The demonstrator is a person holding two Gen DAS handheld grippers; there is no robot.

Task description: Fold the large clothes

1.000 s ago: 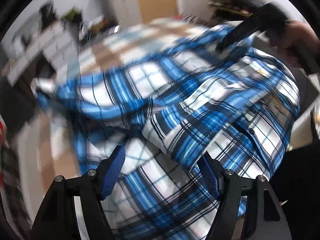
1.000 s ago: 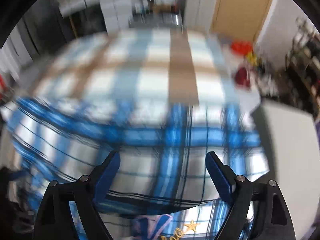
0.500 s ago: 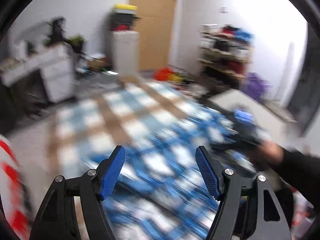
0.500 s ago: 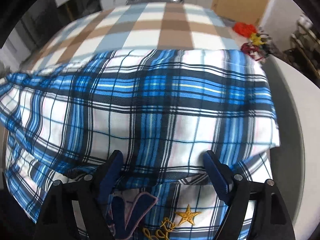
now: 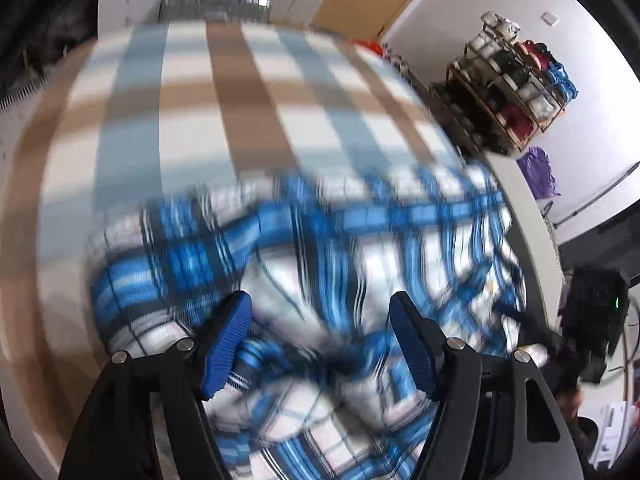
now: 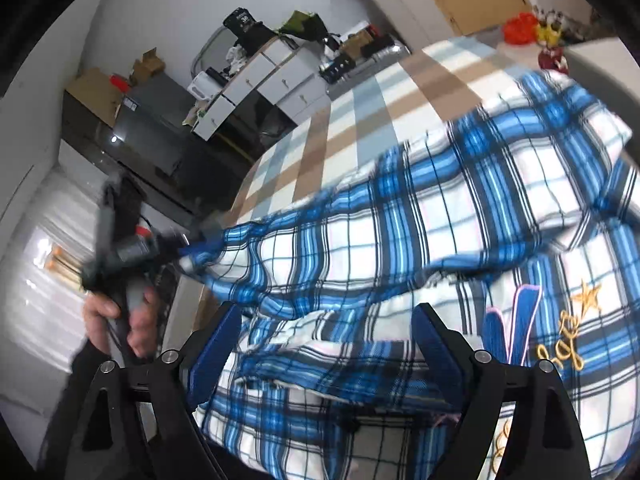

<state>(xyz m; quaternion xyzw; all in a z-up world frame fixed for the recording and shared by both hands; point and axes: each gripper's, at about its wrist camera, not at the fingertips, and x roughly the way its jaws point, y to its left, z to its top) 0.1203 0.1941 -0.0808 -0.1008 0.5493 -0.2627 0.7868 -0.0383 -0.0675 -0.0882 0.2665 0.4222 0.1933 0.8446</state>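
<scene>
A blue, white and black plaid shirt (image 6: 420, 240) lies partly folded on the checked bedspread (image 6: 360, 120), with gold and purple embroidery (image 6: 560, 332) at the lower right. It also shows, blurred, in the left wrist view (image 5: 340, 260). My left gripper (image 5: 320, 340) is open just above the shirt, nothing between its blue pads. In the right wrist view it (image 6: 188, 246) reaches the shirt's left corner. My right gripper (image 6: 326, 352) is open over the shirt's near folds, empty.
White drawers (image 6: 260, 80) and a dark cabinet (image 6: 152, 128) stand beyond the bed's far side. A shelf rack (image 5: 516, 92) with stored items stands at the right wall. A white surface (image 5: 516, 200) borders the bed's right edge.
Both views have swung. The left gripper dropped from looking across the room to low over the shirt. The right gripper turned left, with the left gripper and hand now in its view.
</scene>
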